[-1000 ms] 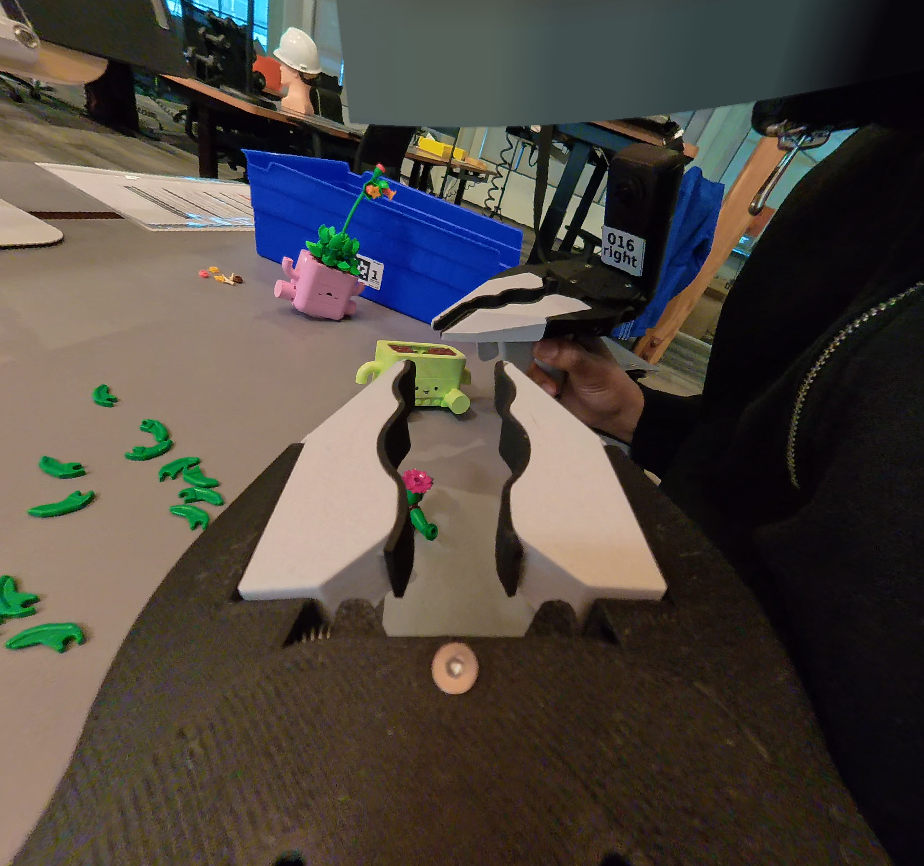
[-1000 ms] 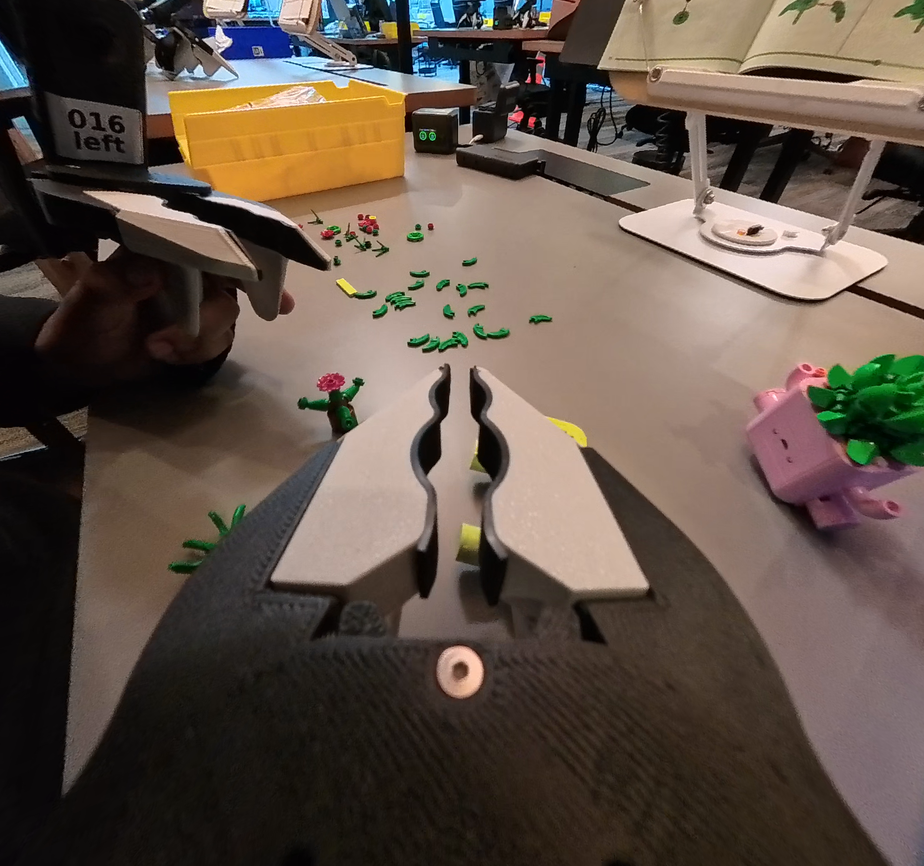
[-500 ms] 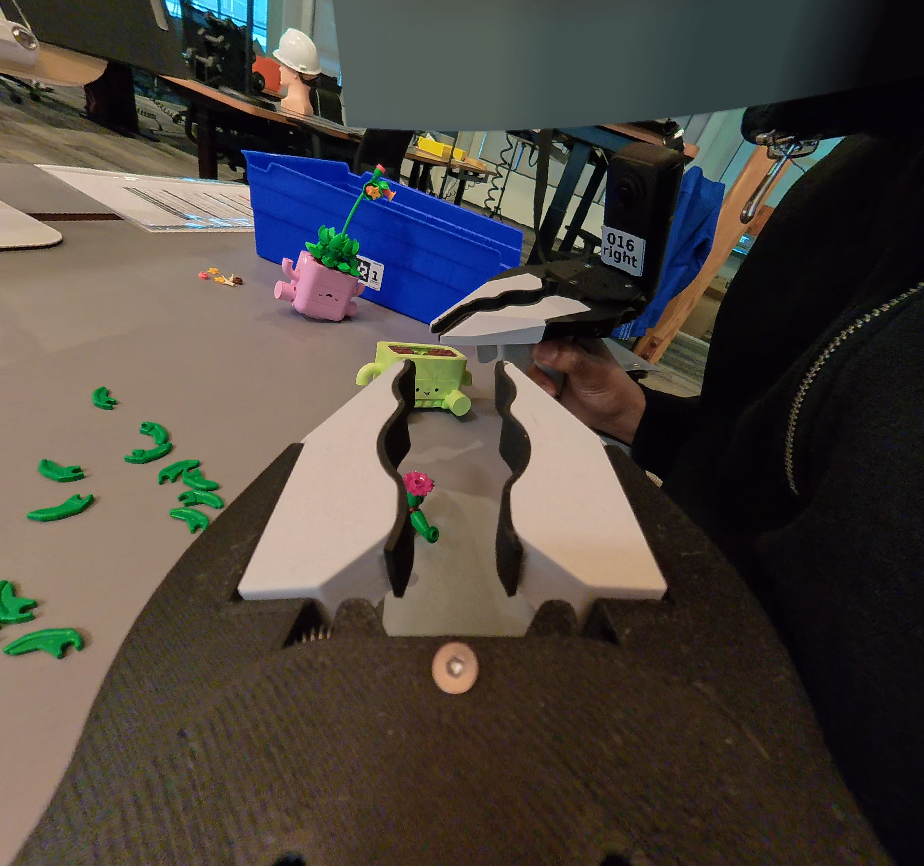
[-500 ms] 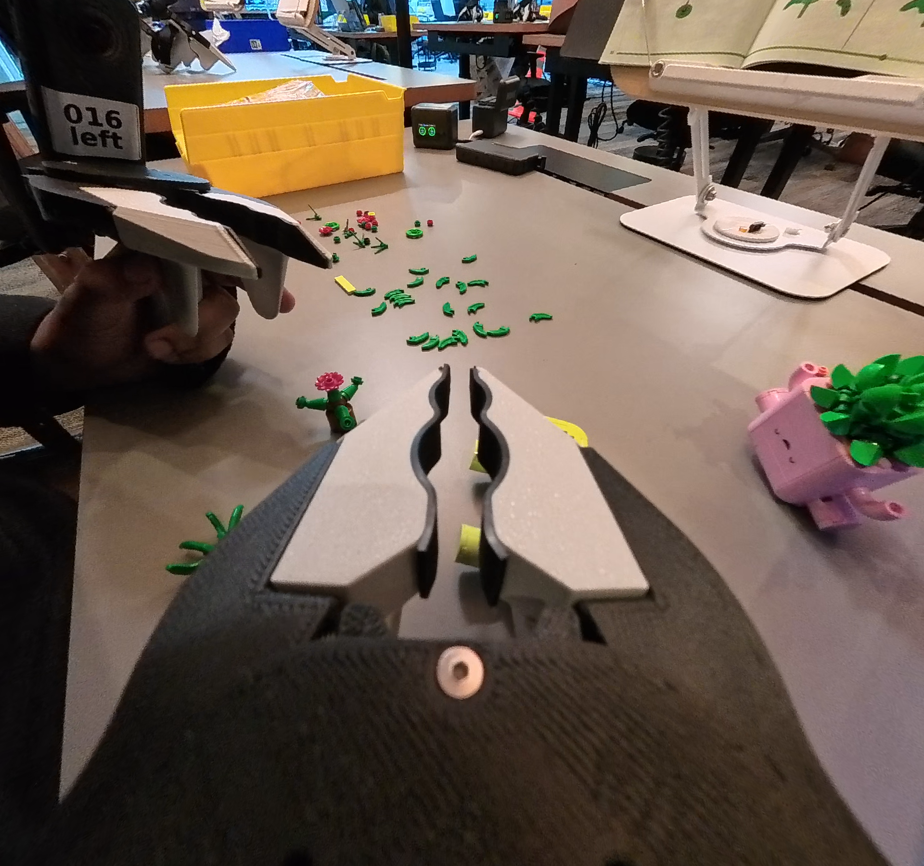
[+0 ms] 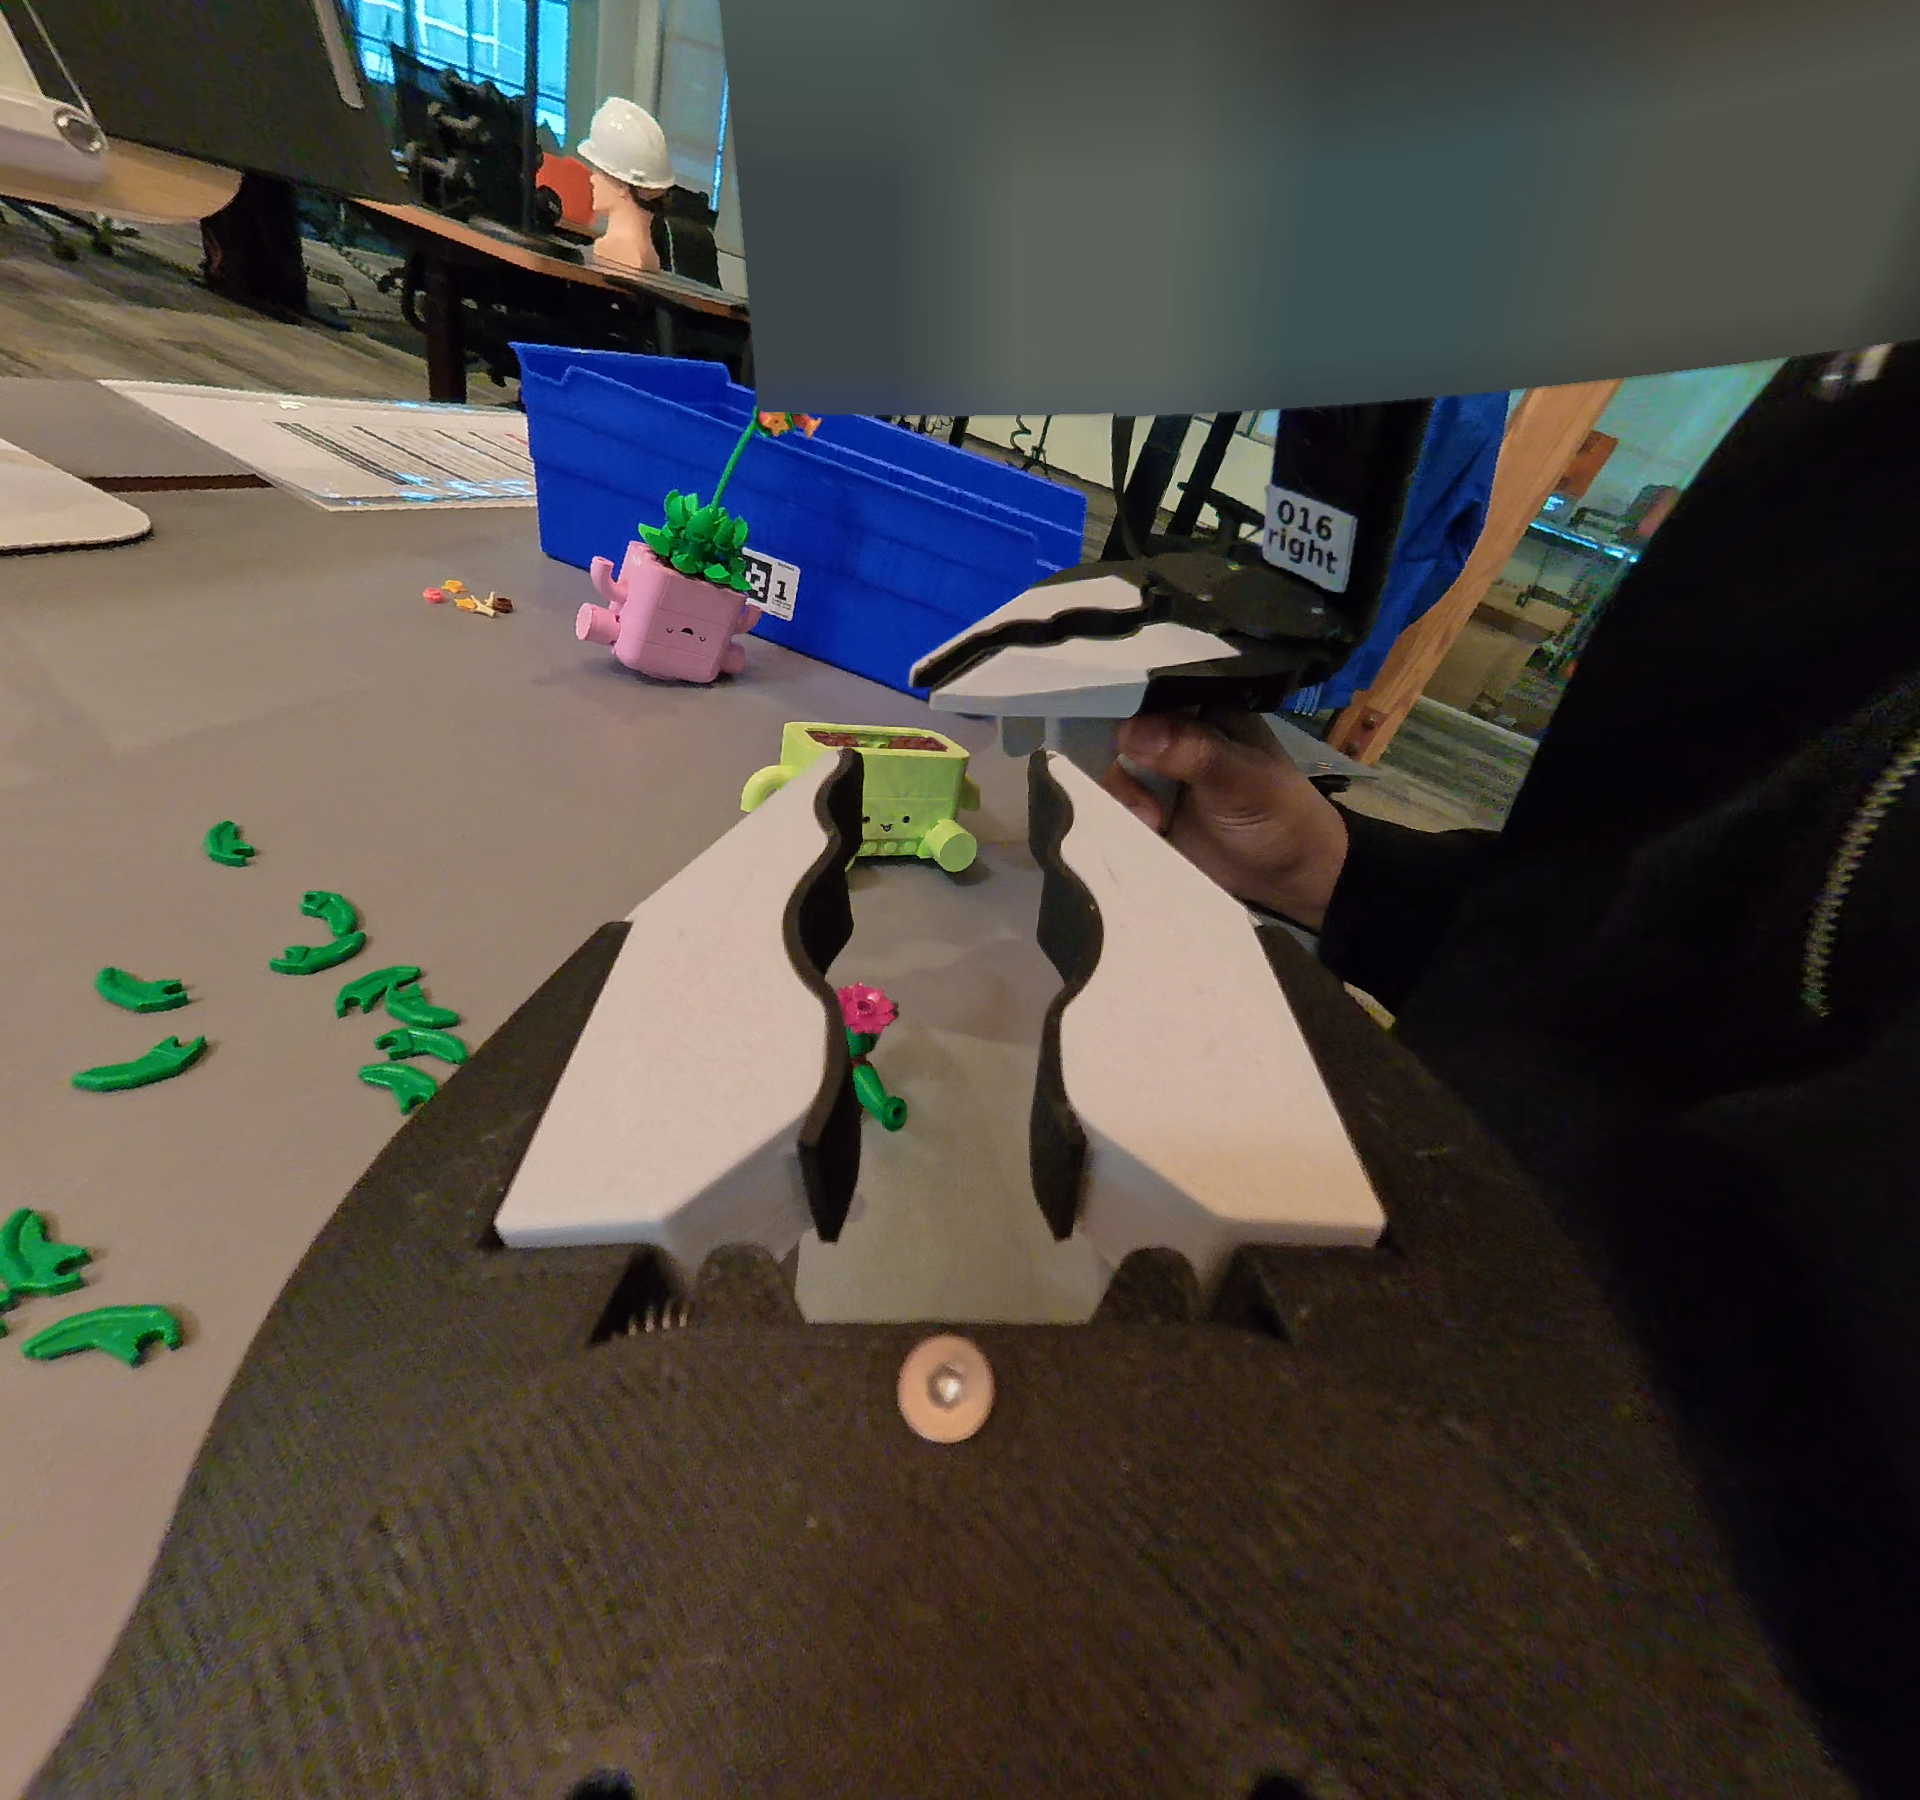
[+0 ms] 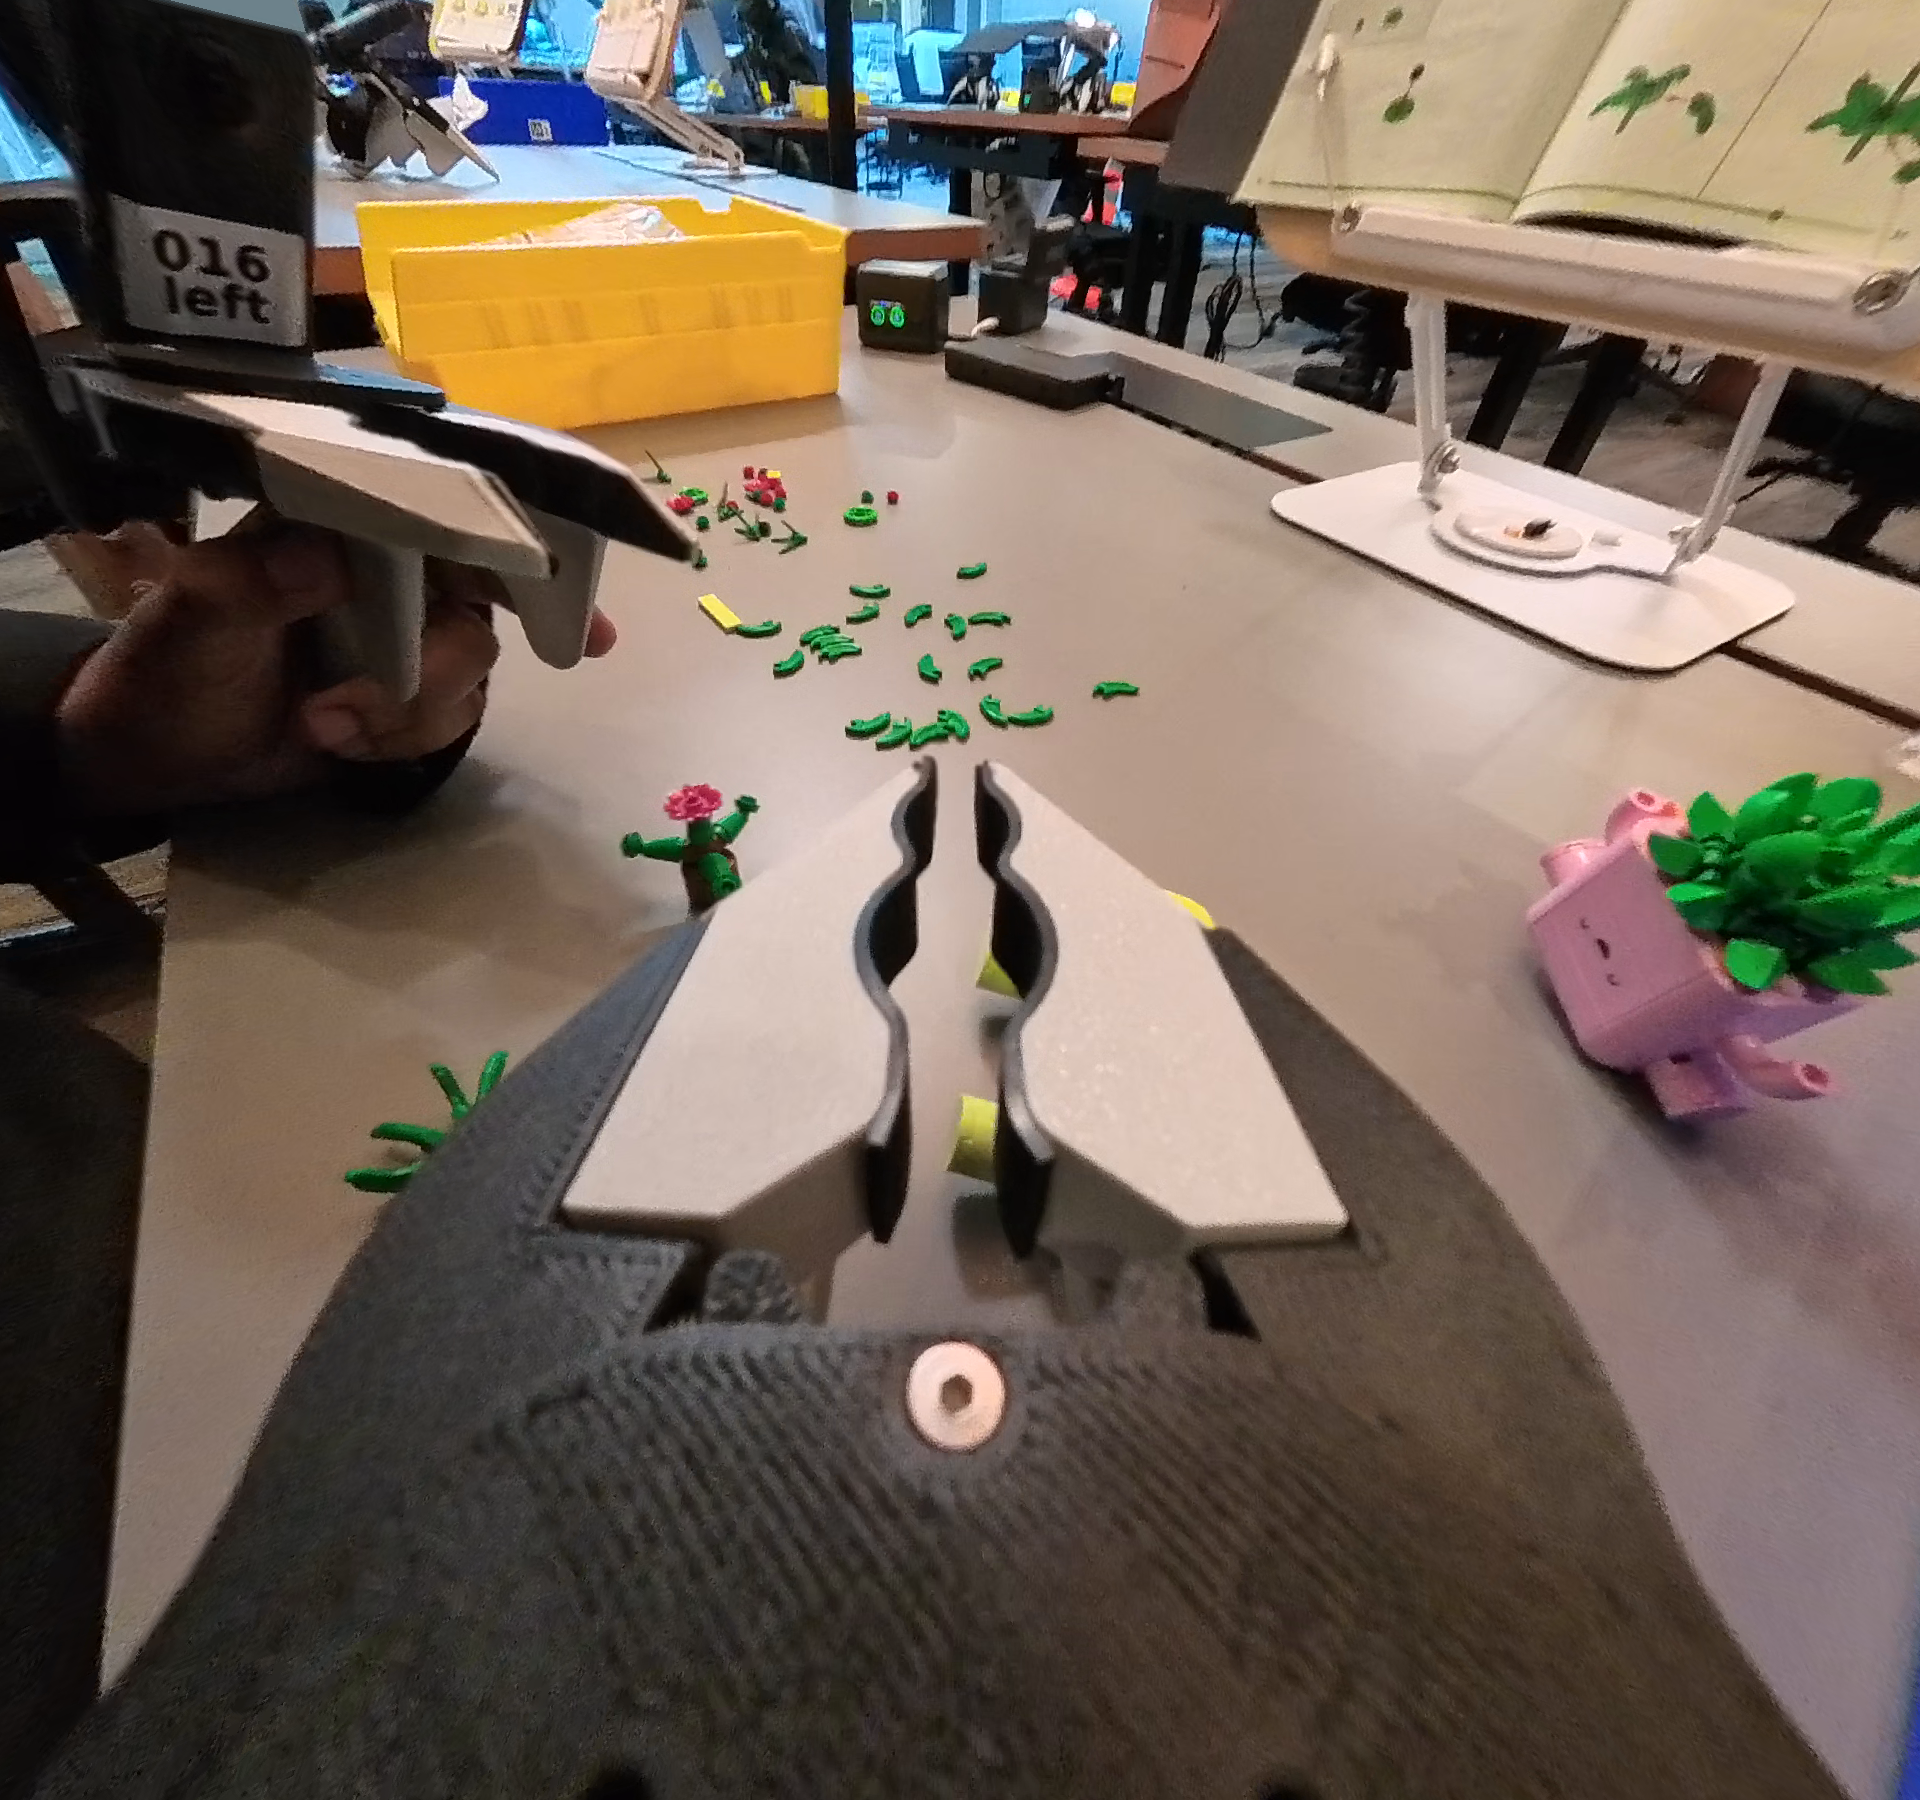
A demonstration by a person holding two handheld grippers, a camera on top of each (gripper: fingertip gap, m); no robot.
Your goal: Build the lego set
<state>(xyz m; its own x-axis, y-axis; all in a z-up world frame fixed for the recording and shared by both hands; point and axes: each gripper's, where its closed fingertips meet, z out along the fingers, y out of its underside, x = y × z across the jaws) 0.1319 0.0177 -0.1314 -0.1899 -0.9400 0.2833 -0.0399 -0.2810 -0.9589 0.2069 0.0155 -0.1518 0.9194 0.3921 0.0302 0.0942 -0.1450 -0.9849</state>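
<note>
Nearest in the left wrist view, the left gripper (image 5: 940,784) hangs over the grey table (image 5: 312,742) with its fingers spread wide and empty. Between them on the table stands a small cactus sprig (image 5: 871,1044) with a pink flower on top. In the right wrist view the same sprig (image 6: 694,841) stands upright just left of the right gripper (image 6: 951,768), whose fingers are drawn close with a narrow slit between them, holding nothing.

A little farther sits the lime-green pot (image 5: 888,794), open top upward, under and just beyond the right gripper. The sprig looks light, stiff and top-heavy, likely to tip or snap apart if nudged; its stem below the arms seems the safest hold, not the flower. The pot is blocky and should take a firm squeeze across its flat sides.

To the left lie loose green leaf pieces (image 5: 384,1012), thin and probably slippery. Farther off stands a finished pink pot (image 5: 675,612) with greenery, before a blue bin (image 5: 883,514). A yellow bin (image 6: 613,306) and an instruction booklet (image 6: 1600,57) on a stand sit at the far side.
</note>
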